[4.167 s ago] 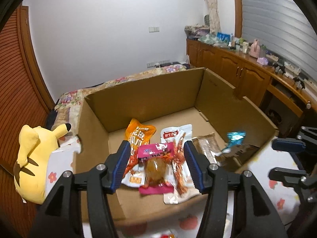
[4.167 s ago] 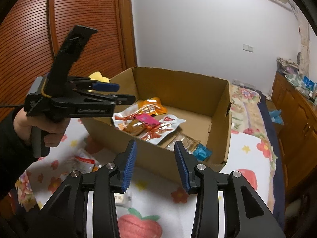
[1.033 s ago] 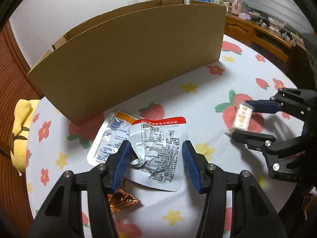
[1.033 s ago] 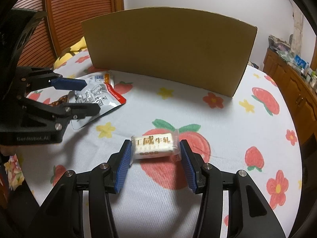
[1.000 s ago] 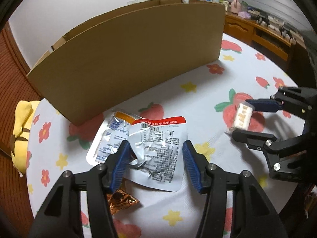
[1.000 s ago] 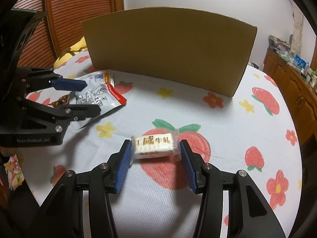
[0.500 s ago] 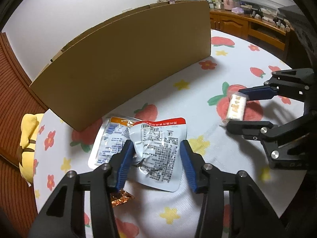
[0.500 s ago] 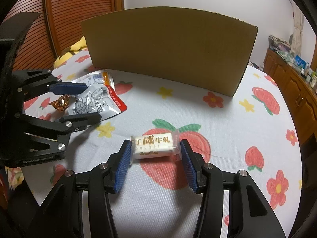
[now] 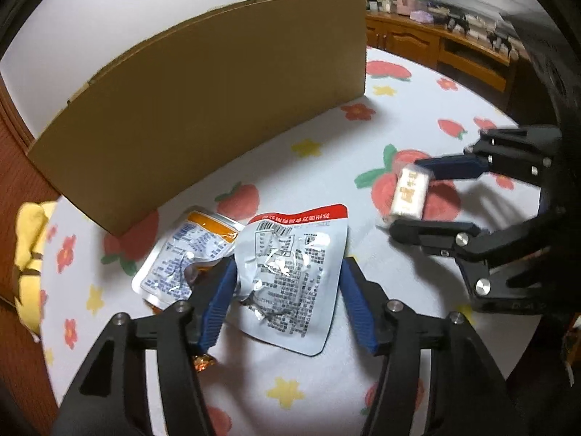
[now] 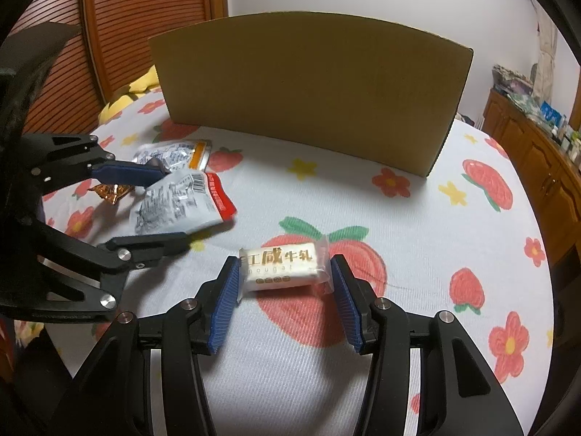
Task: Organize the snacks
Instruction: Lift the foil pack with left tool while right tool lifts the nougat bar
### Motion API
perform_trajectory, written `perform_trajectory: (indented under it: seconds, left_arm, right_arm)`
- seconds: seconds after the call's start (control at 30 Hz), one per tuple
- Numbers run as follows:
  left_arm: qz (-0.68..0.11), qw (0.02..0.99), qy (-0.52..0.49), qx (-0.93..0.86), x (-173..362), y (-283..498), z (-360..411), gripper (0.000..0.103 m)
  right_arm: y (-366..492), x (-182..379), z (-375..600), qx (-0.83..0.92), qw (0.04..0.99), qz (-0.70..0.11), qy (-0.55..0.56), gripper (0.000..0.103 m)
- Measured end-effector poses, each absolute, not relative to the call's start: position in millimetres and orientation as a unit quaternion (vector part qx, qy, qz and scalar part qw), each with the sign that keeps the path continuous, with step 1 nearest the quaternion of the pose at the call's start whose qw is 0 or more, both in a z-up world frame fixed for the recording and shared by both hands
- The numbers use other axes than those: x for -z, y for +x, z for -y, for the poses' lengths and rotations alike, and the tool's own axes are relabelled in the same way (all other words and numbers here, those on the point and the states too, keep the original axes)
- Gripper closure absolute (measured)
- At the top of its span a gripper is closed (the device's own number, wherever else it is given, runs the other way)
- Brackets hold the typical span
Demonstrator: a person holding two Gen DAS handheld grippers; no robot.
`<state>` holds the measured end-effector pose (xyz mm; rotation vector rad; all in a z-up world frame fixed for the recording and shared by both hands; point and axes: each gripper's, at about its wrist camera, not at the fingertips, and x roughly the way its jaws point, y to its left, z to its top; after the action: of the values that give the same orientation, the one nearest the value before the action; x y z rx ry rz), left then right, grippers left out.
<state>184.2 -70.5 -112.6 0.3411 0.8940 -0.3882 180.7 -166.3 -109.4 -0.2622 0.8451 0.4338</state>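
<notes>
Right gripper [image 10: 285, 301] — around nougat bar [image 10: 281, 267]

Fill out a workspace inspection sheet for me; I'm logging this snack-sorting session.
Surface: strawberry-print cloth, flat.
Job's things: nougat bar; red-edged foil pouch overlapping orange-edged pouch; small copper wrapper; cardboard box behind.
Clutter: yellow plush at edge.
Grippers: left gripper straddles red-edged pouch, contact unclear; right gripper brackets nougat, grip unclear.
Cables: nothing seen.
Surroundings: wooden cabinets, slatted wooden door.
</notes>
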Motion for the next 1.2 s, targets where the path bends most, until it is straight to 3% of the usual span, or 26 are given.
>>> perform_trajectory:
  seconds: [0.3, 1.2]
  left_arm:
    - [-0.425, 0.873, 0.131, 0.201, 111.3, 183.1, 63.2, 0.058]
    - [-0.361, 0.911, 0.063, 0.189, 55.6, 167.2, 37.2, 0.057]
  right_arm:
    - [180.7, 109.6, 166.8, -0.209, 0.881, -0.406, -0.124, 0.051]
    - [178.1, 106.1, 172.4, -0.207, 0.89, -0.39, -0.11, 0.056]
